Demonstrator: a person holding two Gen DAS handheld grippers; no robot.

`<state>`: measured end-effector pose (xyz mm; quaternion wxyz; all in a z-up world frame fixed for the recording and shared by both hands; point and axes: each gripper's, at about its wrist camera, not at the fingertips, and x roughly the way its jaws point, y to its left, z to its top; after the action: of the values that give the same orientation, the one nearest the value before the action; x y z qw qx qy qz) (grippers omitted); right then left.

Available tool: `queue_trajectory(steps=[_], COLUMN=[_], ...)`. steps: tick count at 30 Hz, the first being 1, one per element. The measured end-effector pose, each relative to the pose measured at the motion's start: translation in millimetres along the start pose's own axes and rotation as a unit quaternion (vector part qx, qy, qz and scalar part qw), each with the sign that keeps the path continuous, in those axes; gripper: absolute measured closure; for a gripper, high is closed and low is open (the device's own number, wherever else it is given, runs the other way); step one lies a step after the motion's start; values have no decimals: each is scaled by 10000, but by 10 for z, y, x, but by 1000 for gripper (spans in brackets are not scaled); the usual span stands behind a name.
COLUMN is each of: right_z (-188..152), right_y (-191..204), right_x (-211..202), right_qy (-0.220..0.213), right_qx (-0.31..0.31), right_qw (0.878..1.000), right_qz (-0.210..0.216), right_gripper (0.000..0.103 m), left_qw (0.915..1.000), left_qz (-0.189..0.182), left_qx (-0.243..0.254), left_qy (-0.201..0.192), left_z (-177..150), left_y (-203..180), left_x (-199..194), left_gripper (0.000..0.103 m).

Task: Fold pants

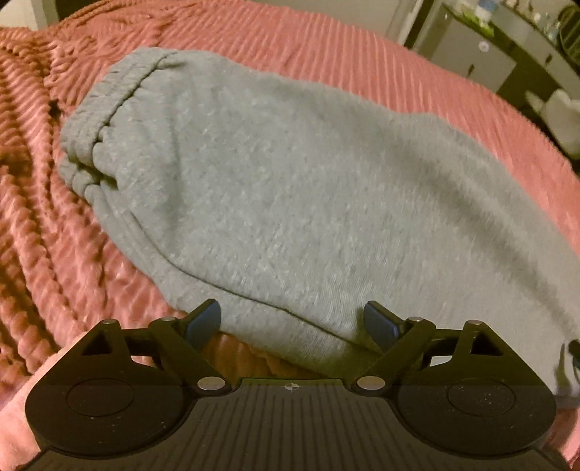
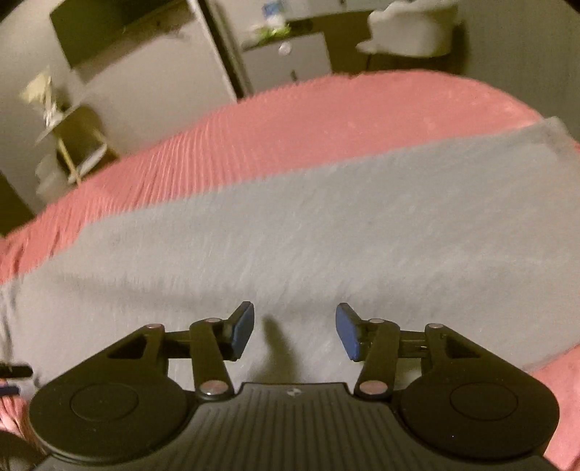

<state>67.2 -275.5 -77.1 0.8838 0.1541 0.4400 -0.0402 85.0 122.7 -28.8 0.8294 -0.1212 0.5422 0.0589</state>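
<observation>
Grey sweatpants (image 1: 282, 188) lie folded lengthwise on a pink ribbed bedspread (image 1: 54, 253). Their gathered elastic waistband (image 1: 98, 119) is at the far left in the left wrist view. My left gripper (image 1: 293, 322) is open, its blue pads either side of the near folded edge, holding nothing. In the right wrist view the pants (image 2: 308, 235) run as a long grey band across the bedspread (image 2: 290, 119). My right gripper (image 2: 293, 329) is open just above the grey cloth, holding nothing.
Beyond the bed's far edge stand a white cabinet (image 2: 152, 72), a small wooden side table (image 2: 72, 137) and a white object (image 2: 413, 29). The bedspread is rumpled into ridges at the left (image 1: 21, 163).
</observation>
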Motion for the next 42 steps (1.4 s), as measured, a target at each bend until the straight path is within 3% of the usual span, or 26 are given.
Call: queue_trajectory(steps=[3,5,9,12,16,22,27,31,35,39,42], right_z=[-52,-69,-203,-220,-242,-275,-341,-409,-427,-424,-429], right_y=[147,114,154,148,42,-160,-156,-127,-72,-10,3], right_x=[-29,-40,-127,-161,-203,-267,-223,-163,-129,-64,-15], right_qy=[90,249,238,257,349,542,834,1024,1035,1052,1083], right_qx=[-237,-111,-208,90,765,1637,1990,2266,2370,2419,2458], right_qw=[9995,9996,9995,9996,9955,9808,9674,9557,9501,9488,9472], right_qz=[-185,-59,-73,101,438,912,1327,1574,1742,1738,1752], right_gripper=[45,36,34,33,33,54,56,56,56,56,65], left_qw=[10000,9998,9969,9969,9947,9973,9945,9938,9876,9881,9863], left_qz=[-13,-146,-528,-450,-535,-505,-901,-942,-1213,-1335,-1489], left_qx=[-11,-31,-104,-213,-772,-512,-543,-571,-957,-756,-681], left_qy=[96,156,572,603,417,165,31,140,278,93,223], left_z=[0,-47,-183,-226,-187,-257,-293,-287,-264,-236,-230], left_y=[-65,-78,-142,-149,-75,-171,-110,-131,-58,-96,-136], left_x=[33,47,53,102,108,19,-119,-77,1,-12,90], left_gripper=[12,12,13,19,17,18,18,19,22,23,31])
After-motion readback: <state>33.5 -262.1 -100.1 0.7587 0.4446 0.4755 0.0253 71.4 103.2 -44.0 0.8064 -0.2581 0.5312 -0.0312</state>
